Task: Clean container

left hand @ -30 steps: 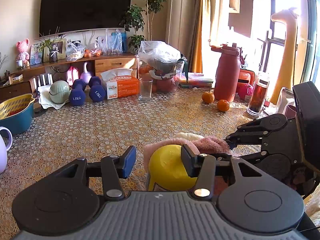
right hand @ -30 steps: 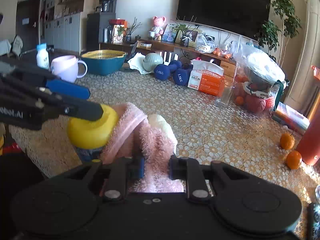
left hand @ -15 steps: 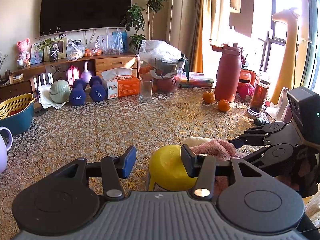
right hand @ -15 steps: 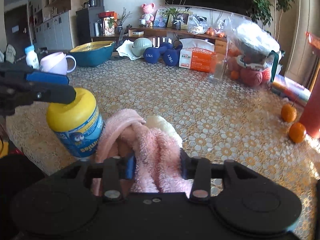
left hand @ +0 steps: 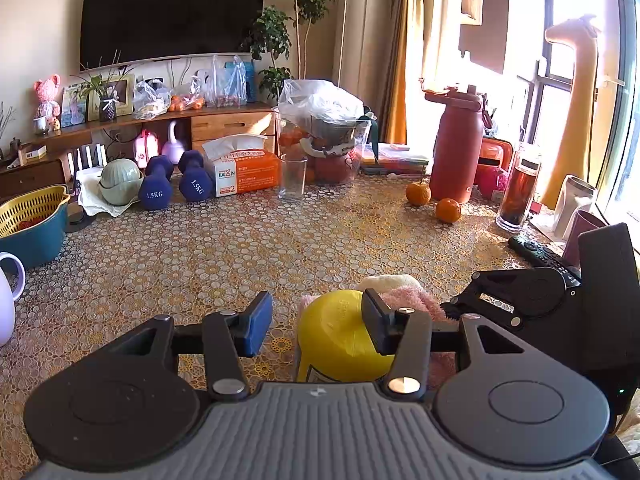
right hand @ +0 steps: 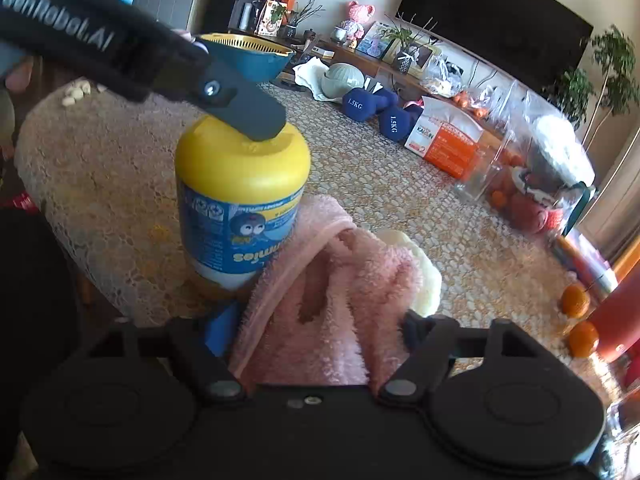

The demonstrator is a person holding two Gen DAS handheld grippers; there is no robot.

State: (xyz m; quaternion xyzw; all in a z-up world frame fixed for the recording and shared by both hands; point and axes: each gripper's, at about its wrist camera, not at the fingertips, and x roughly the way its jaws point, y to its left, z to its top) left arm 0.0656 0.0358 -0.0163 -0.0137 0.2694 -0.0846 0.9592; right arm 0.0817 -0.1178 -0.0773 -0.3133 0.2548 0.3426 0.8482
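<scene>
A container (right hand: 240, 200) with a yellow lid and a blue cartoon label stands upright on the lace-covered table (left hand: 280, 248). My left gripper (left hand: 316, 320) is open above it. One of its fingers (right hand: 248, 116) rests on the top of the lid (left hand: 340, 340). A fluffy pink cloth (right hand: 340, 280) with a cream patch leans against the container's right side. It lies between the wide-apart fingers of my right gripper (right hand: 320, 332), which is open. The container's base is hidden behind the cloth and the gripper.
At the back stand two blue dumbbells (left hand: 176, 188), an orange tissue box (left hand: 244, 168), a clear glass (left hand: 292, 178) and a bagged fruit jug (left hand: 324, 136). Two oranges (left hand: 448, 210) and a red bottle (left hand: 456, 148) sit right. A teal basket (left hand: 32, 224) stands left.
The right gripper's fingers have spread wider around the pink cloth, and it has drawn back and tilted, showing the container's label. The left gripper has stayed over the lid.
</scene>
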